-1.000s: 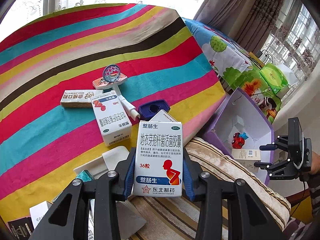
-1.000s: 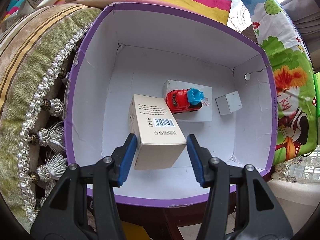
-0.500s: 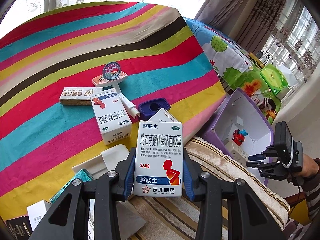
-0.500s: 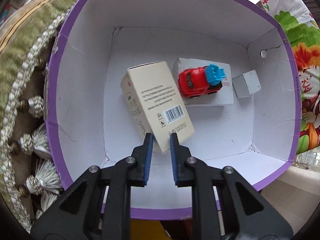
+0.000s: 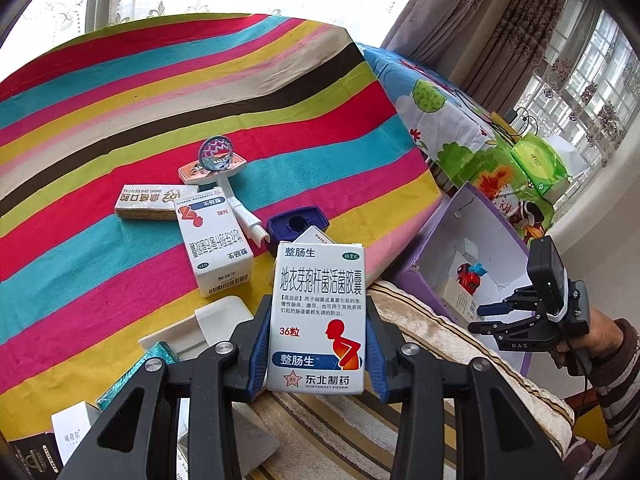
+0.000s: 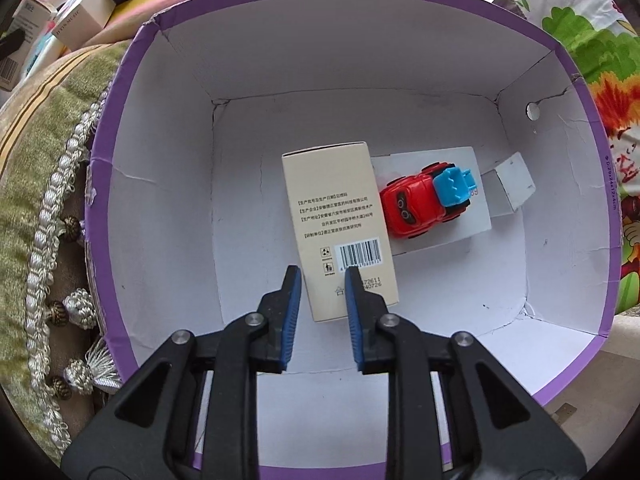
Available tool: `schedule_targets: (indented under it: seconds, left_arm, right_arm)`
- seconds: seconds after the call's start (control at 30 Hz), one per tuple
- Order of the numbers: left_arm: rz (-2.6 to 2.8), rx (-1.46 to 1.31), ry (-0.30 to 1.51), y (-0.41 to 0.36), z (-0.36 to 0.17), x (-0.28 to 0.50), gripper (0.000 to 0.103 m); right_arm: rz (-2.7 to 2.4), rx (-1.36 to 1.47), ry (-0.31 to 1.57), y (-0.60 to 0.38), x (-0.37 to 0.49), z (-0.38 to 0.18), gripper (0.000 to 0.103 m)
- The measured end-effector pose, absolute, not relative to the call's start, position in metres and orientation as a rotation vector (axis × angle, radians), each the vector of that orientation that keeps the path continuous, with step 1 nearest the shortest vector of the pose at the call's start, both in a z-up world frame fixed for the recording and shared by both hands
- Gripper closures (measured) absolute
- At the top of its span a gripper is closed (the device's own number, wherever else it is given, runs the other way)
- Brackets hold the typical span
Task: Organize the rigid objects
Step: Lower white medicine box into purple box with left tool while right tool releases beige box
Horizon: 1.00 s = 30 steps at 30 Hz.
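My left gripper (image 5: 317, 300) is shut on an upright white medicine box (image 5: 320, 272) with a red figure, held over a striped cushion. Seen from the right wrist, a purple box (image 6: 160, 200) with a white inside holds a beige carton (image 6: 336, 208) lying flat, a red toy car (image 6: 420, 200) on a flat white card, and a small grey box (image 6: 512, 184). My right gripper (image 6: 322, 272) points down over the carton's near end. Its jaws are opening, a narrow gap apart, and the pads press on nothing. The left wrist view shows the right gripper (image 5: 480, 318) at the purple box (image 5: 436, 240).
The striped cloth carries a second medicine box (image 5: 216, 240), a dental box (image 5: 152, 202), a toy hoop (image 5: 218, 160), a blue cap (image 5: 298, 224) and a white tray (image 5: 212, 324). A tasselled cushion (image 6: 48, 160) borders the purple box. A person's sleeve shows at the right.
The right gripper's wide jaws around the beige carton closed almost fully, then parted slightly. The carton now lies flat and straighter inside the purple box. The left gripper kept still with its box.
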State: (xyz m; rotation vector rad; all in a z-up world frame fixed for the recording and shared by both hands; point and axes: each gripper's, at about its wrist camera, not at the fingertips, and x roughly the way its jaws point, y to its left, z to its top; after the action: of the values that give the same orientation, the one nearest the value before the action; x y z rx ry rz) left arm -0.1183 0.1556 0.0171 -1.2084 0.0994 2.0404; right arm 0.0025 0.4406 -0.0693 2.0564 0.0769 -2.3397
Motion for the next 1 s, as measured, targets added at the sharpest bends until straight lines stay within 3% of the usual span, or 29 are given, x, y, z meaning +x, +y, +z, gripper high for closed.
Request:
schedule_targets:
  seconds: [0.07,0.17,0.5,0.9,1.0]
  left_arm:
    - [2.042,-1.198,0.090,0.156,0.020,-0.116,0.061]
    - [2.041,-1.180,0.084,0.161,0.027,-0.110,0.061]
    - [1.965,-1.087,0.136,0.223,0.055,-0.074,0.061]
    - [1.858,-1.107,0.281,0.330,0.040,-0.058,0.060]
    - [1.905,-1.134,0.286,0.341,0.033,-0.064,0.040]
  right_arm:
    - [-2.364,2.027,0.036,0.442,0.005,-0.063,0.046]
    - [-2.414,1.936,-0.015,0.444,0.011,-0.045,0.034]
    - [-2.604,1.800,-0.180,0.492,0.046,-0.004,0.029]
    - [-2.726,1.643,-0.327,0.534,0.058,-0.016,0.028]
    - [-2.734,1.609,-0.370,0.537,0.061,-0.015,0.028]
